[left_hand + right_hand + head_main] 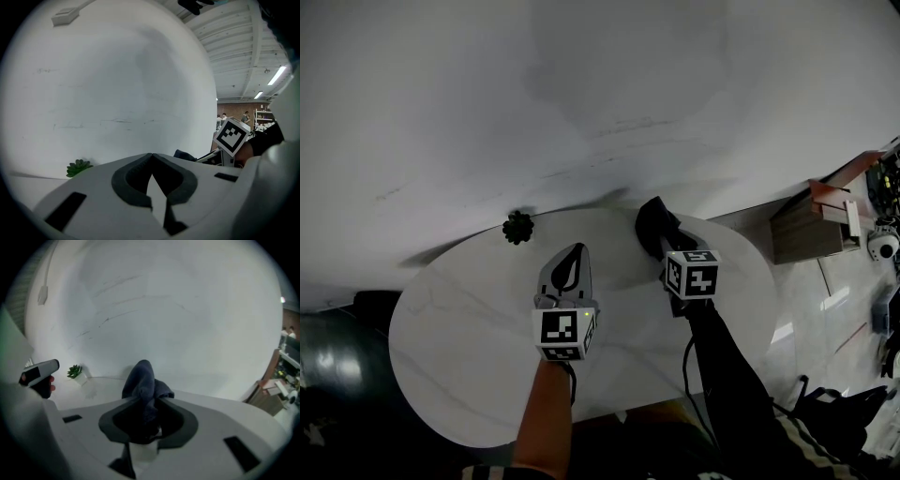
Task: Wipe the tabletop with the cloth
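The left gripper (574, 255) and right gripper (664, 246) match — pale grey shells, dark pads (129, 180), black-and-white marker cubes (563, 330); a black sleeve (733, 370) covers the right arm.

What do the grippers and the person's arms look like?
The left gripper and right gripper are pale grey with dark curved pads. Each carries a cube of black-and-white square markers. A black cable leaves the right one. The right arm wears a black sleeve; the left forearm is bare.

cloth (143, 380): dark blue | tabletop (469, 319): white, grey-veined | plant (78, 167): green
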Motion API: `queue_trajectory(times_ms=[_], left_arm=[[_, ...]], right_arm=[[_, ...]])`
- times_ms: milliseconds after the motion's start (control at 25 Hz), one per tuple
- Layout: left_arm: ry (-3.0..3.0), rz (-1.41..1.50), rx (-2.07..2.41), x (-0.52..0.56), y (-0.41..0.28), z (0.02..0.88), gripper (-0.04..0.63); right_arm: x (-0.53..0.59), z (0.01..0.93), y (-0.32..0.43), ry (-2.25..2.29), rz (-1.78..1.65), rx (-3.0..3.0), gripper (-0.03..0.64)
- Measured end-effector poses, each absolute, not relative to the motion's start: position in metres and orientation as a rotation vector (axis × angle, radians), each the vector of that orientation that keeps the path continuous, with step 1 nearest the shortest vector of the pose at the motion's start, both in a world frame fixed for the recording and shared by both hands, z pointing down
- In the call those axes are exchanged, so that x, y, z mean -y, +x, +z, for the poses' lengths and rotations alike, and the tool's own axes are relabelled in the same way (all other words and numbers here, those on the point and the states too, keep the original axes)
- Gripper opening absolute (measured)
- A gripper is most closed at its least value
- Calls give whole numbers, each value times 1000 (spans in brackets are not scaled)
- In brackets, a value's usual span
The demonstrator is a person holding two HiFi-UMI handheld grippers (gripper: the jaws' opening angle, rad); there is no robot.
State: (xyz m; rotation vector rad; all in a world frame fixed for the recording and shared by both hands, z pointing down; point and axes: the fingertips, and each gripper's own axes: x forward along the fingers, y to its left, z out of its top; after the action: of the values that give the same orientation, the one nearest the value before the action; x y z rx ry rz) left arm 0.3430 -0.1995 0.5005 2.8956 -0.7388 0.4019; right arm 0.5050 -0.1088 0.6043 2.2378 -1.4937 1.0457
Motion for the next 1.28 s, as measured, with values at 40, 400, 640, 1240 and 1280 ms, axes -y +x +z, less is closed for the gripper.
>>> queue_trajectory(times_ms=[40, 400, 640, 1240, 1280], left_arm=[[2895, 397, 728, 196, 348, 501, 2], [2929, 377, 659, 180, 370, 497, 2], [2922, 357, 707, 186, 344, 488, 2], [2792, 363, 1088, 275, 53, 469, 2], [2776, 375, 1122, 284, 23, 470, 2]], right_arm=[[102, 604, 514, 2251, 1048, 1474, 104], [48, 603, 570, 2308, 1016, 1309, 104], [60, 581, 543, 2347, 992, 1390, 104], [196, 562, 214, 2069, 1142, 1832, 106], [210, 562, 184, 2036, 1142, 1859, 106]])
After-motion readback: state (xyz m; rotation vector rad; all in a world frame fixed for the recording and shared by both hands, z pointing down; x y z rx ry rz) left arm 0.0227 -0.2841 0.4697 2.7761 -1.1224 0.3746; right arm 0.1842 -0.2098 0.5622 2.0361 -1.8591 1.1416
